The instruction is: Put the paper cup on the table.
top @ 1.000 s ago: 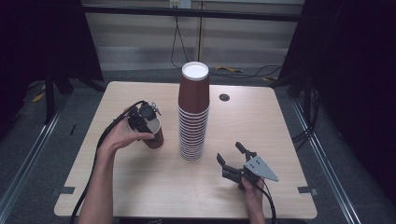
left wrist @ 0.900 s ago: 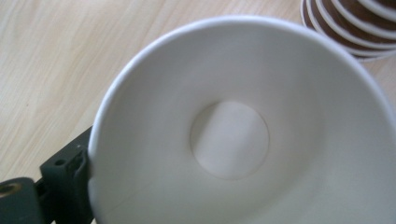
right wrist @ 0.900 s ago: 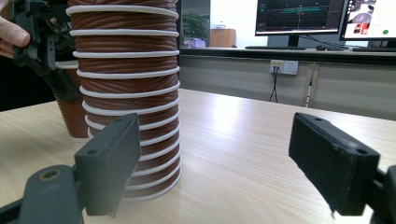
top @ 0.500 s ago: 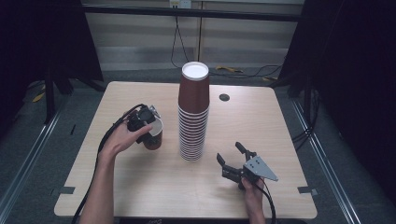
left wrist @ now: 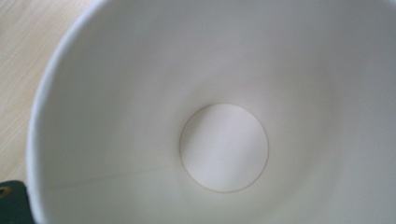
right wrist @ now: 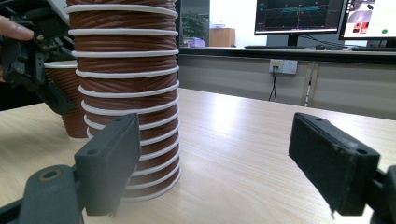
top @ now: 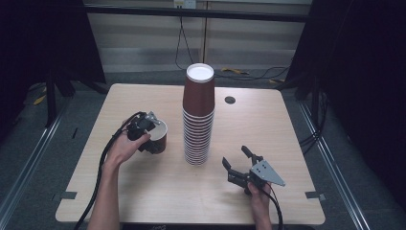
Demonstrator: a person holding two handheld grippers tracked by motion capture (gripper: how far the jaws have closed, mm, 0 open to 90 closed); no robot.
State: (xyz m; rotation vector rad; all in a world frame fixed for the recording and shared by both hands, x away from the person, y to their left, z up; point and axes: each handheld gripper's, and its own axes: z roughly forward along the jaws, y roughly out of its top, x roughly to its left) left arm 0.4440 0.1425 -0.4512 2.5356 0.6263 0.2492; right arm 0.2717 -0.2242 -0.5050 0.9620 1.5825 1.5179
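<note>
**Item 1 – left hand [top: 122, 149] and left gripper [top: 145, 125].** Left of centre in the high view. The gripper tips down onto the rim of item 2, and its camera looks straight into the white interior. Its jaws have just been opening with the cup's wall between them. One dark jaw shows outside the rim at the lower left corner of the left gripper view. Whether the pads are pressing cannot be told. Judged purpose: setting the cup down and letting go.

**Item 2 – single brown paper cup [top: 158, 139].** Upright on the wooden table [top: 277, 124], mouth up, directly under the left gripper. It stands just left of item 3 and apart from it. The inside [left wrist: 224, 144] is white and empty.

**Item 3 – stack of brown paper cups [top: 198, 115].** Centre of the high view, nested upside down with a white base on top. This is likely the supply the single cup came from. In the right gripper view the stack [right wrist: 126, 88] rises at upper left, with the single cup behind it.

**Item 4 – right gripper [top: 234, 156] and right hand [top: 258, 201].** Lower right of the high view, low by the tabletop. The jaws stand wide with nothing between them and aim at the stack's foot, which stands near but untouched. Judged purpose: waiting, ready to steady or take from the stack.
</note>
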